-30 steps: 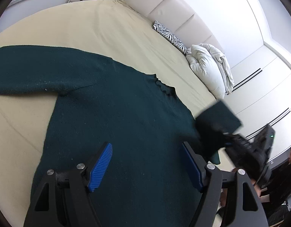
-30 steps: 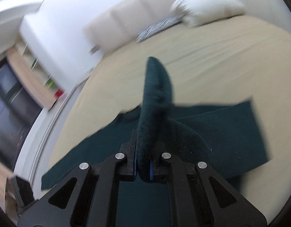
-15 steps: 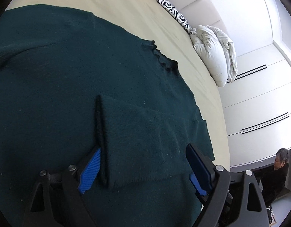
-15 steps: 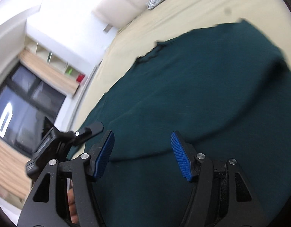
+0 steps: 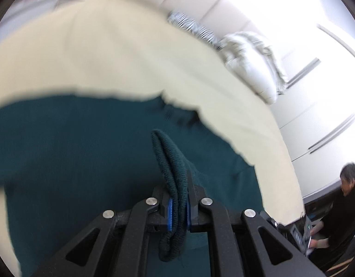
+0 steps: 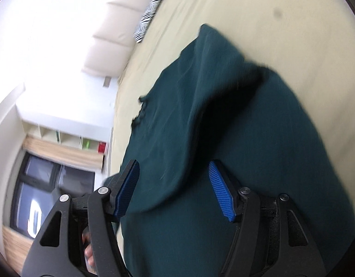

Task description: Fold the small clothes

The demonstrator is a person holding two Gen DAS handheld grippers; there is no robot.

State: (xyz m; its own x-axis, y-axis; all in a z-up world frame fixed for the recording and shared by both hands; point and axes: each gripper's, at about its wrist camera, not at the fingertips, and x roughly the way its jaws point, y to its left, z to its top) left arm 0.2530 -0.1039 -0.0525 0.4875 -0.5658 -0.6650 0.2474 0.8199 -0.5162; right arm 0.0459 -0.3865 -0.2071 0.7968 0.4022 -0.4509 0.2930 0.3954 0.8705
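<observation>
A dark green knit sweater (image 5: 73, 150) lies spread on the beige bed (image 5: 108, 53). My left gripper (image 5: 178, 210) is shut on a thick ribbed edge (image 5: 170, 159) of the sweater, which stands up in a loop between the blue pads. In the right wrist view the sweater (image 6: 258, 150) fills the middle, with one sleeve (image 6: 189, 115) laid folded across its body. My right gripper (image 6: 172, 170) hovers just above the cloth, rolled to one side. Its jaws stand open and the pads press on nothing. The sweater's frilled neckline (image 6: 140, 110) shows at the far edge.
White pillows (image 5: 251, 64) and a zebra cushion (image 5: 189, 25) rest against the padded headboard at the bed's far end. White wardrobe doors (image 5: 315, 115) stand to the right, with a person (image 5: 348, 196) below them. A window (image 6: 50, 184) and shelves (image 6: 69, 138) lie beyond the bed's left side.
My left gripper went from wide open to shut on the sweater's edge and lifted it. My right gripper let go of the sleeve, which now lies across the body, and rolled sideways.
</observation>
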